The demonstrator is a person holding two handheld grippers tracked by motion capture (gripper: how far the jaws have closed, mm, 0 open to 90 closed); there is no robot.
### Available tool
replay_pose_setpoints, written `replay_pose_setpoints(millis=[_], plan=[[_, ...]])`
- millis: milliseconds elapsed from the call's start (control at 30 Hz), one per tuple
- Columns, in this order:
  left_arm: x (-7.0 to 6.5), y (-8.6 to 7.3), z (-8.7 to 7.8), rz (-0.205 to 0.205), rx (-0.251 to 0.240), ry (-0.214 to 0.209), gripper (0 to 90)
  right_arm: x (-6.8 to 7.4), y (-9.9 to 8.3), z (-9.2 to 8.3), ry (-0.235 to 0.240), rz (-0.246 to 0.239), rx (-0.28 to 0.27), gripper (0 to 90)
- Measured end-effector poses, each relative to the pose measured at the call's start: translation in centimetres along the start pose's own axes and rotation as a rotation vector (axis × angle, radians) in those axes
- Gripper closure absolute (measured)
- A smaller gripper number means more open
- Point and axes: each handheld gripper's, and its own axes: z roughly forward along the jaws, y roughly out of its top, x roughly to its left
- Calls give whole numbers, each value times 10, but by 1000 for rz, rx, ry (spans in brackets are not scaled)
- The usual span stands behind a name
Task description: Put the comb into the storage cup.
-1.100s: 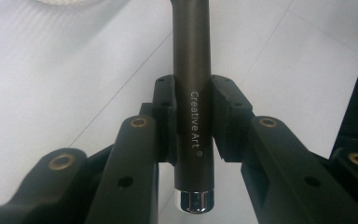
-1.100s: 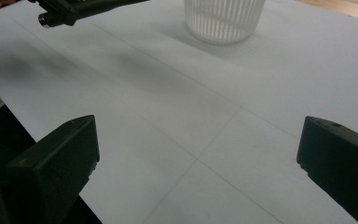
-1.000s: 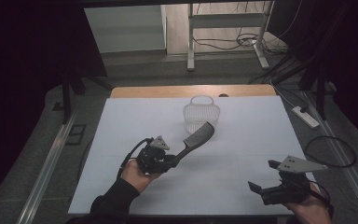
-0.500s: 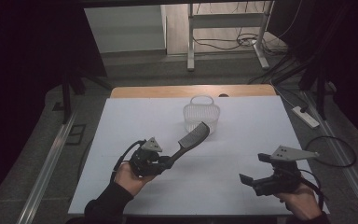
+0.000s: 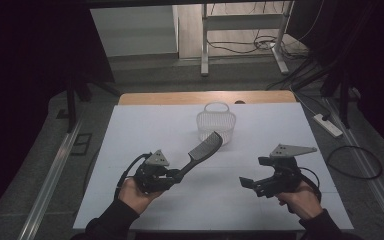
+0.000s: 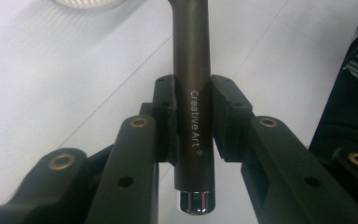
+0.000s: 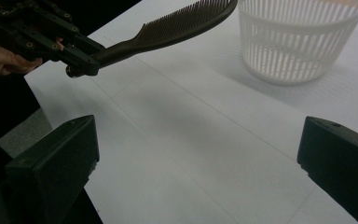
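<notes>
A: Nearest the person, what do the 2 grippers show?

B: The right gripper (image 5: 250,185) has its jaws wide apart, holding nothing. The left gripper (image 5: 172,176) is clamped on the handle of a dark hairbrush (image 5: 204,150).

A: And beyond?

B: The brush head hangs above the table (image 5: 130,135), just before the white basket (image 5: 216,122).

Your left gripper (image 6: 192,121) has its two black jaws clamped on the dark brown handle (image 6: 193,93) of a hairbrush, one pad pressed to each side. The handle runs straight up between them, lettered "Creative Art" along its length, and its chrome end cap (image 6: 194,201) hangs just below the pads. Beyond the handle lies the white table (image 6: 74,79). A white ribbed basket (image 6: 91,3) sits up and left of the handle, well apart from it.
</notes>
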Motion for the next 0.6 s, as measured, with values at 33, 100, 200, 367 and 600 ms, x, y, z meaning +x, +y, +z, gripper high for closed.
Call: replay_pose_setpoints(millis=[33,100,200,367,600], plan=[[-1,0,0,-2,-5,-1,725,-1,1,2,4,8,7,0],[-2,0,-1,3,-7,1,724,-2,3,7,12,24,15,0],[-4,0,-2,4,-11,1,725,-5,6,13,32,45,15,0],[-6,-1,-3,3,-14,-8,725,-10,12,23,60,74,16,0],[-9,0,-2,3,-20,-13,725,-14,21,37,98,121,18,0]])
